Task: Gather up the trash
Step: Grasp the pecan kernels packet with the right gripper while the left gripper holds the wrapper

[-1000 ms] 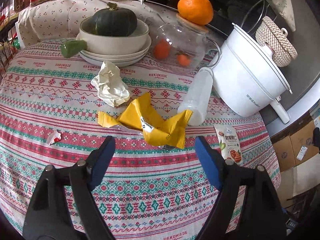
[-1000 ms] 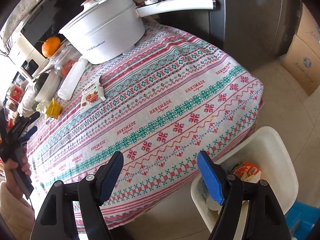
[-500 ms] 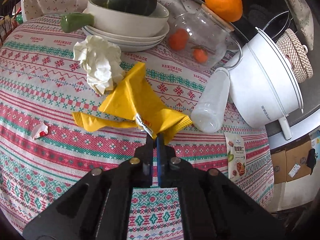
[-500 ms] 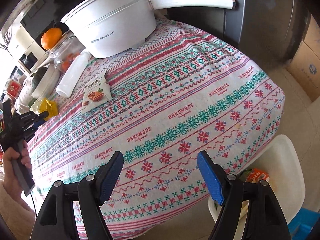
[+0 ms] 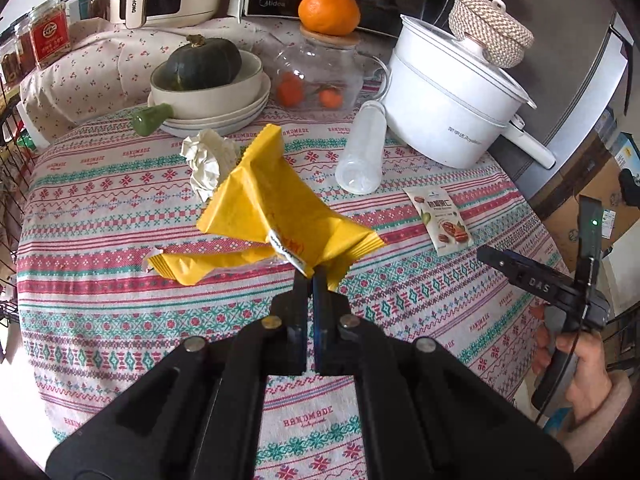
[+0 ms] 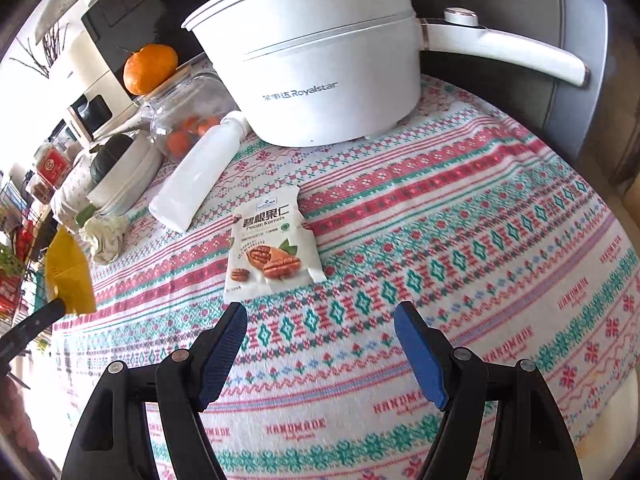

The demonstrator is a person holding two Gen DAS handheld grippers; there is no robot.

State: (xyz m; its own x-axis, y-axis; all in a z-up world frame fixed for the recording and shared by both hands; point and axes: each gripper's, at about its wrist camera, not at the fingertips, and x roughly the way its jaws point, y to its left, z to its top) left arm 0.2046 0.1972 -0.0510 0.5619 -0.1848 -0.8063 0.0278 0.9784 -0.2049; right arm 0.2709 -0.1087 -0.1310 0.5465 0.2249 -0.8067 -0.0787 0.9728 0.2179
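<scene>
My left gripper [image 5: 311,280] is shut on the near corner of a crumpled yellow wrapper [image 5: 272,204] and holds it lifted above the patterned tablecloth [image 5: 120,320]; the wrapper also shows in the right wrist view [image 6: 68,272]. A crumpled white paper ball [image 5: 208,156] lies just behind it. A pecan snack packet [image 6: 268,248] lies flat on the cloth just ahead of my right gripper [image 6: 320,320], which is open and empty above the cloth. An empty white plastic bottle [image 6: 196,176] lies on its side behind the packet.
A white electric pot [image 6: 320,76] with a long handle stands at the back. A glass jar [image 5: 316,76] with an orange on top and stacked bowls [image 5: 208,96] holding a dark squash stand beside it. A green piece [image 5: 150,118] lies by the bowls.
My left gripper closed on the yellow wrapper and raised it off the cloth. My right gripper swung from the white bin beside the table in toward the pecan packet, staying open.
</scene>
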